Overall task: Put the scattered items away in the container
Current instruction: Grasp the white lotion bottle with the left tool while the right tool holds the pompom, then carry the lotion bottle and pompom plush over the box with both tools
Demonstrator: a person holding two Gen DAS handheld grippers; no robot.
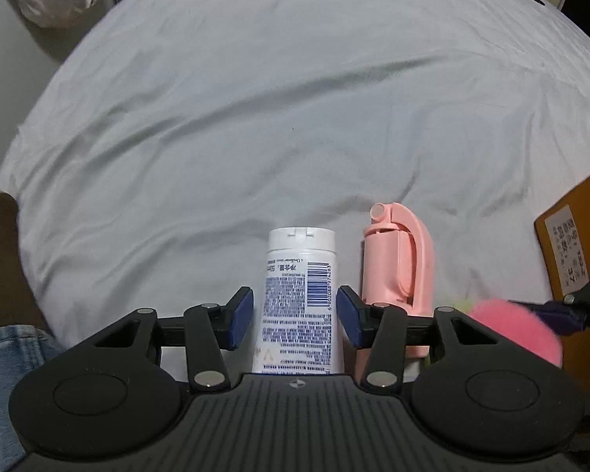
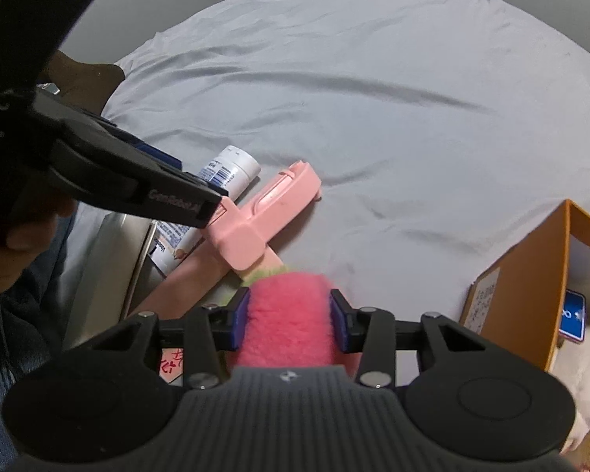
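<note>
Soft pink plush toy (image 2: 287,314) is squeezed mid-body in the right tool (image 2: 289,316); beside it, the light, slippery tube (image 1: 299,299) is straddled, ungripped, by the left tool (image 1: 295,316).

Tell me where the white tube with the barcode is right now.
In the left wrist view the white tube lies on the grey bedsheet between the left gripper pads, untouched, with the pink handheld device just to its right.
</note>
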